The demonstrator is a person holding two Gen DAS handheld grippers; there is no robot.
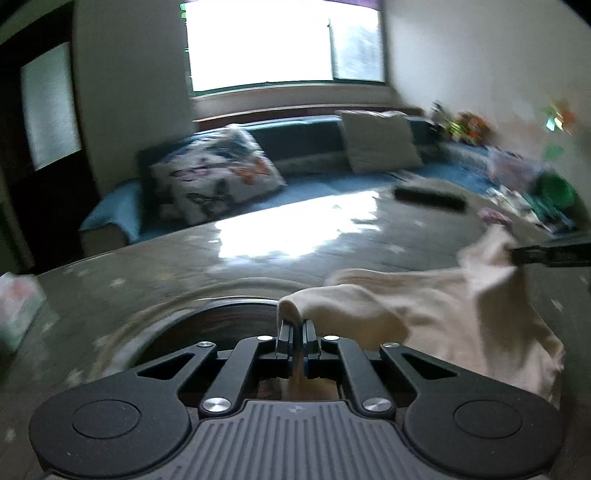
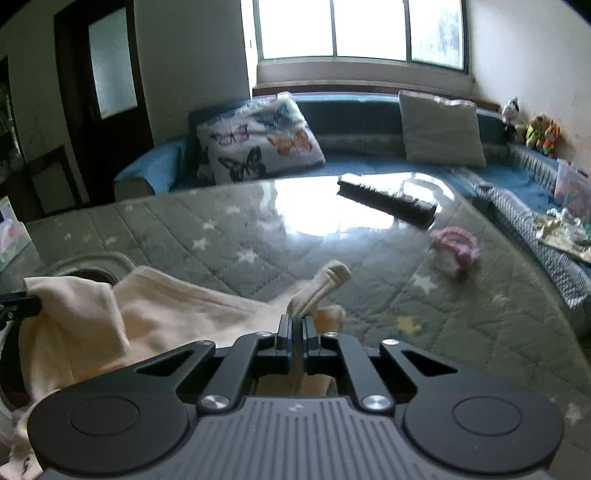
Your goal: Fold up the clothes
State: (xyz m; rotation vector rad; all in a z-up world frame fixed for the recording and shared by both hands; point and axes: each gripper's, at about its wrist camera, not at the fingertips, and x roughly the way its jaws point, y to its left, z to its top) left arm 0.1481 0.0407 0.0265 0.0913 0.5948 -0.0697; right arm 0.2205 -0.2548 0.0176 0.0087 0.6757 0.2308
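A cream cloth [image 2: 177, 306] hangs between the two grippers, lifted a little above a grey quilted table cover with white stars [image 2: 229, 236]. The left gripper [image 1: 297, 325] has its jaws pinched tight on one edge of the cloth. The right gripper [image 2: 297, 321] has its jaws pinched tight on another edge, and a rolled bit sticks up past them. The table top is shiny where the window [image 2: 354, 29] lights it. A dark long thing [image 2: 388, 201] and a small pink knitted thing [image 2: 456, 247] lie farther back on the table. Behind is a blue sofa [image 2: 354, 162] with a butterfly pillow [image 2: 258, 140] and a grey pillow [image 2: 439, 129]. A round basin [image 1: 221, 325] sits under the cloth; its inside is too blurry to tell.
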